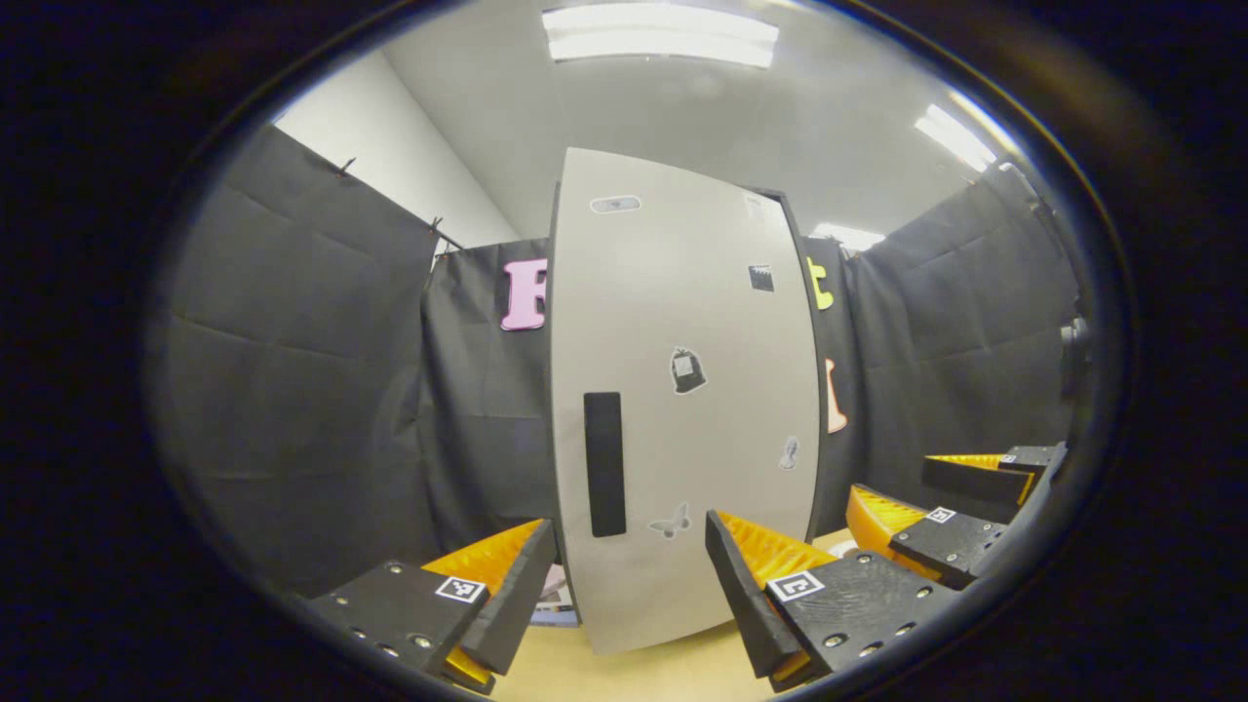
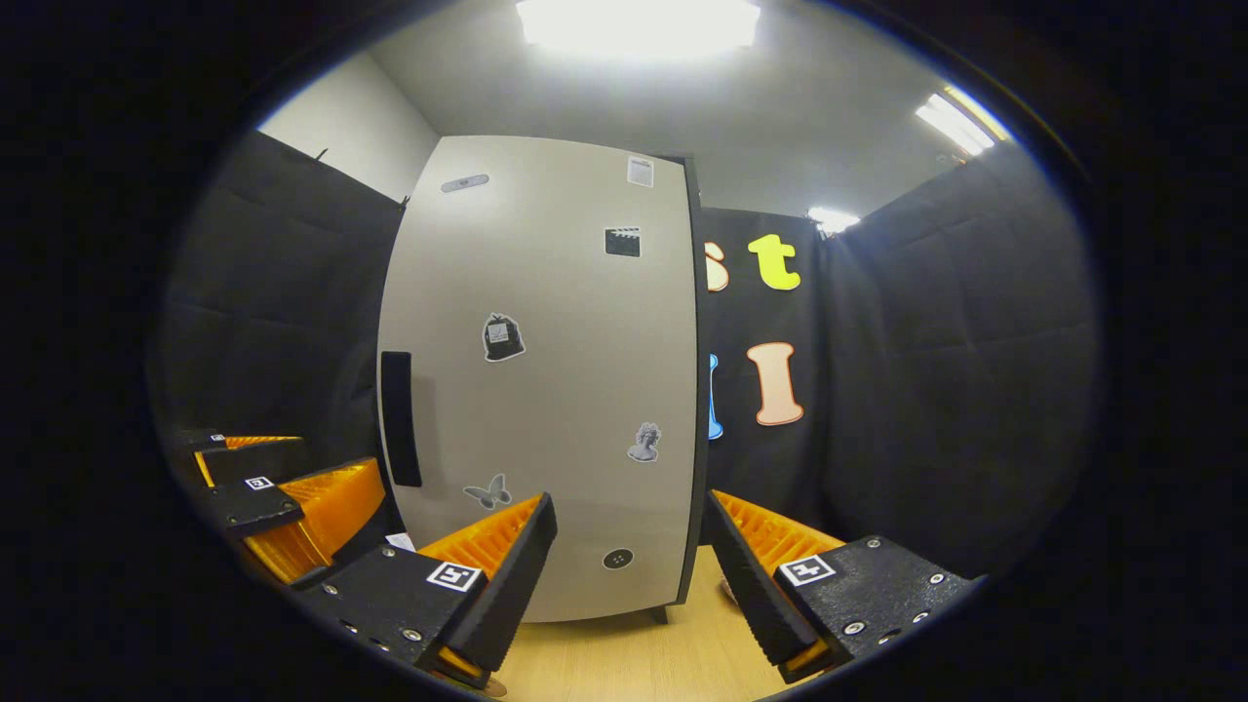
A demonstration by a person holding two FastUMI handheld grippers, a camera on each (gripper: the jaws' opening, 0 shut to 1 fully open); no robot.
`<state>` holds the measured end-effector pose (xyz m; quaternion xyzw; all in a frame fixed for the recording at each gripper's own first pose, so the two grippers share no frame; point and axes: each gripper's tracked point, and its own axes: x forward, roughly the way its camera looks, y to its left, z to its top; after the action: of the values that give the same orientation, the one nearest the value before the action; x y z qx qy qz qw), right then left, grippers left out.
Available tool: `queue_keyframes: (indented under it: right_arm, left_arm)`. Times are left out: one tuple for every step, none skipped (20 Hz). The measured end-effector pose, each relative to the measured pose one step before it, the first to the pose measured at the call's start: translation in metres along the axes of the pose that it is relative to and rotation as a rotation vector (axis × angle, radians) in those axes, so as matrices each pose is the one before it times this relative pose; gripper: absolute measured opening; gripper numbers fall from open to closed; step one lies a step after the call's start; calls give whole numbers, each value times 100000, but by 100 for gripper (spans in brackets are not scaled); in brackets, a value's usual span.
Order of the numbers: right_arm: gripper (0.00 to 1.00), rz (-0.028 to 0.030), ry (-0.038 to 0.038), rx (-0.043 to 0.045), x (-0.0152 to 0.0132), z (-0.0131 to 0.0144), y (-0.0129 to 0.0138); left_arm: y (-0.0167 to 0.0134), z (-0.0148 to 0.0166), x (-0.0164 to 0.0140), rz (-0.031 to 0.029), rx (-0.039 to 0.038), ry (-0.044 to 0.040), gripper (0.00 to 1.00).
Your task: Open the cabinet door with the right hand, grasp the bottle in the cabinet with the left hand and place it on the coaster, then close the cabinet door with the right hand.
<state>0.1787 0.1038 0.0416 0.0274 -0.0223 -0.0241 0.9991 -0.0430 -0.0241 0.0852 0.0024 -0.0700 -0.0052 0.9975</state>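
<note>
Plainly, one closed cabinet door point(image 2: 546, 390) faces two open claws.

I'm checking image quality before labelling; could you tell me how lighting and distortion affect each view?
Right gripper view: the ceiling light blows out to white glare; the cabinet door bows from fisheye. Left gripper view: lights keep their shape, the door bulges likewise; both sharp.

Both views near, facing cabinet door point(image 1: 682, 390).
</note>
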Motion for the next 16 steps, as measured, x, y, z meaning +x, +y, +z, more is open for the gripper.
queue_keyframes:
  right_arm:
    - [95,82,-628,-195,-244,193,-71]
    - [91,-209,-442,-78,-48,184,-66]
    - [91,-257,-232,-226,103,22,-62]
    - [95,-2,21,-450,-74,16,-3]
    - [95,21,226,-461,-69,-34,-8]
    - [95,-33,319,-366,-45,-22,-18]
    - [95,141,221,-296,-53,-30,39]
    - [95,79,154,-54,23,-11,22]
    - [95,-19,214,222,-109,31,64]
    - [95,-647,-4,265,67,24,-115]
    - [95,-440,-876,-54,-55,292,-46]
    - [95,-191,-899,-388,-87,261,-74]
    - [95,-79,-802,-384,1,91,-49]
    - [95,31,-379,-114,43,63,-27]
    - [95,157,243,-132,63,-143,31]
    - [91,214,793,-347,90,-242,14]
  left_arm:
    - [-244,254,-69,-776,-203,-575,91]
    - [-270,20,-150,-1194,-677,-396,86]
    - [-72,-27,36,-460,-160,-276,87]
    - [230,-22,45,574,1036,-371,89]
    - [393,93,-4,1297,1385,-733,91]
    - [-71,84,-181,858,671,-593,90]
    - [-51,-85,-36,349,-122,190,90]
    - [-107,-94,-66,72,-443,396,89]
    - [30,-168,26,81,-236,570,89]
    - [85,-235,119,287,271,707,89]
    - [96,-177,101,384,193,441,89]
    - [341,-242,204,1147,-185,483,89]
    - [352,-288,246,770,-641,604,89]
    - [268,-110,170,737,-858,327,89]
    - [320,5,138,1129,-728,211,89]
    - [347,58,136,1008,-335,59,91]
